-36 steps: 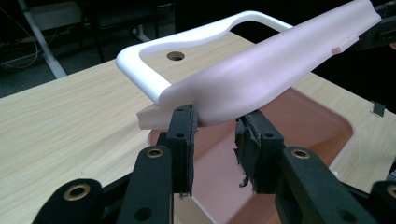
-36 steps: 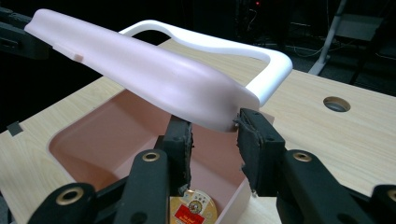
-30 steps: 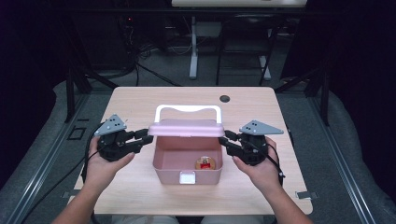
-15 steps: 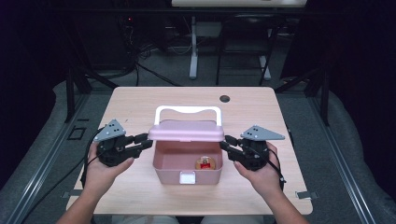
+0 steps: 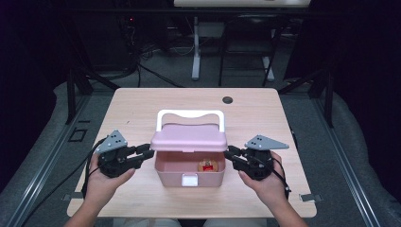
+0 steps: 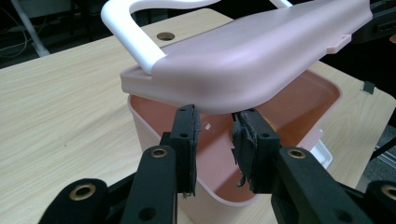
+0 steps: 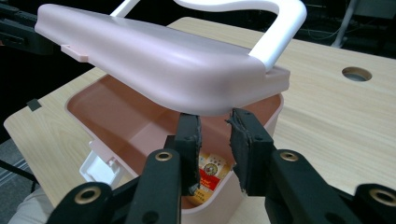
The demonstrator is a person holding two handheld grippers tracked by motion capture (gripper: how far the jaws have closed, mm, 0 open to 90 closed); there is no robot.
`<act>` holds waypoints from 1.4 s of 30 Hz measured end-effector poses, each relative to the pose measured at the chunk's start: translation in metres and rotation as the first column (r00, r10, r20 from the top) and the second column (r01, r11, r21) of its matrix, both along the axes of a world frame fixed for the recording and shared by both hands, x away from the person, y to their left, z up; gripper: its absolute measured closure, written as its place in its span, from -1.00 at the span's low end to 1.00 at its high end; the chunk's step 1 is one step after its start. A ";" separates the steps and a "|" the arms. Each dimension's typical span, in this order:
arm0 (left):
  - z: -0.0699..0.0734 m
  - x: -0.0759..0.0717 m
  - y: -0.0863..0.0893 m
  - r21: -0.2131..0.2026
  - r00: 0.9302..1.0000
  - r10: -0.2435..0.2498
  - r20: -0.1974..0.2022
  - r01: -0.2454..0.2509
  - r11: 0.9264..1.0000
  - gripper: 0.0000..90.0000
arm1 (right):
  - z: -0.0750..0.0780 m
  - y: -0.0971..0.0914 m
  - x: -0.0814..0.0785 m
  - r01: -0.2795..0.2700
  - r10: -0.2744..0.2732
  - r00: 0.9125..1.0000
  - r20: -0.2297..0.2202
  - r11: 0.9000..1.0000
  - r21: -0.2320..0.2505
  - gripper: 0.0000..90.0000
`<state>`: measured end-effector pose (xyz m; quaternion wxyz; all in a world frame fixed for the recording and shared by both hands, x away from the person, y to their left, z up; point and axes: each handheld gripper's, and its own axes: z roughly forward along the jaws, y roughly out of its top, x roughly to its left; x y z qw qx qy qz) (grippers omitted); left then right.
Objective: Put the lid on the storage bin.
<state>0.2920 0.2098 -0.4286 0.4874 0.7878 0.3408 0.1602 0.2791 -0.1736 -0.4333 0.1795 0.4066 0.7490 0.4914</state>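
Pink box (image 5: 189, 172) sits near the front edge of the table (image 5: 137, 109), roughly centred, its pink lid (image 5: 188, 138) with white handle (image 5: 190, 115) raised at the front and tilted, a small red-and-yellow item (image 5: 206, 165) visible inside. Left gripper (image 5: 145, 152) is at the lid's left end and right gripper (image 5: 231, 156) at its right end, tips just under the lid's edge; both sets of jaws have just been closing and now stand at a narrow gap with nothing pinched between the pads. Bare tabletop lies open behind the box as far as the cable hole (image 5: 227, 100), with narrower strips left and right of the hands.
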 end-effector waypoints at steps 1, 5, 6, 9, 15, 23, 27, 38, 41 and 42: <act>-0.001 -0.001 0.000 0.001 1.000 0.001 0.000 -0.001 1.000 0.55 | -0.001 0.000 0.000 0.000 0.000 1.000 -0.002 1.000 0.000 0.64; -0.003 -0.002 0.001 -0.005 1.000 -0.001 -0.008 0.001 1.000 0.58 | -0.003 -0.001 -0.002 -0.001 0.001 1.000 -0.006 1.000 -0.001 0.67; -0.004 -0.002 0.002 -0.002 1.000 -0.002 -0.009 0.002 1.000 0.59 | -0.003 -0.001 -0.003 -0.002 0.002 1.000 -0.008 1.000 -0.001 0.67; -0.005 -0.003 0.001 0.000 1.000 -0.002 -0.011 0.002 1.000 0.61 | -0.005 -0.002 -0.004 -0.004 0.004 1.000 -0.013 1.000 -0.001 0.69; -0.009 -0.005 0.002 -0.002 1.000 -0.005 -0.017 0.005 1.000 0.64 | -0.008 -0.001 -0.006 -0.012 0.012 1.000 -0.019 1.000 0.004 0.72; -0.011 -0.007 0.003 -0.002 1.000 -0.006 -0.021 0.006 1.000 0.67 | -0.009 -0.004 -0.009 -0.012 0.012 1.000 -0.019 1.000 0.002 0.74; -0.012 -0.008 0.003 -0.006 1.000 -0.005 -0.023 0.005 1.000 0.68 | -0.010 -0.006 -0.009 -0.007 0.007 1.000 -0.024 1.000 0.004 0.76; -0.017 -0.010 0.004 -0.003 0.999 -0.011 -0.031 0.011 1.000 0.69 | -0.011 -0.016 -0.009 0.016 -0.015 0.999 -0.035 1.000 0.023 0.78; -0.019 -0.011 0.004 -0.001 0.999 -0.013 -0.034 0.013 1.000 0.69 | -0.011 -0.017 -0.009 0.027 -0.026 0.999 -0.039 0.999 0.029 0.76; -0.019 -0.011 0.004 -0.003 0.999 -0.013 -0.038 0.013 1.000 0.69 | -0.011 -0.018 -0.008 0.032 -0.031 0.999 -0.037 0.999 0.027 0.76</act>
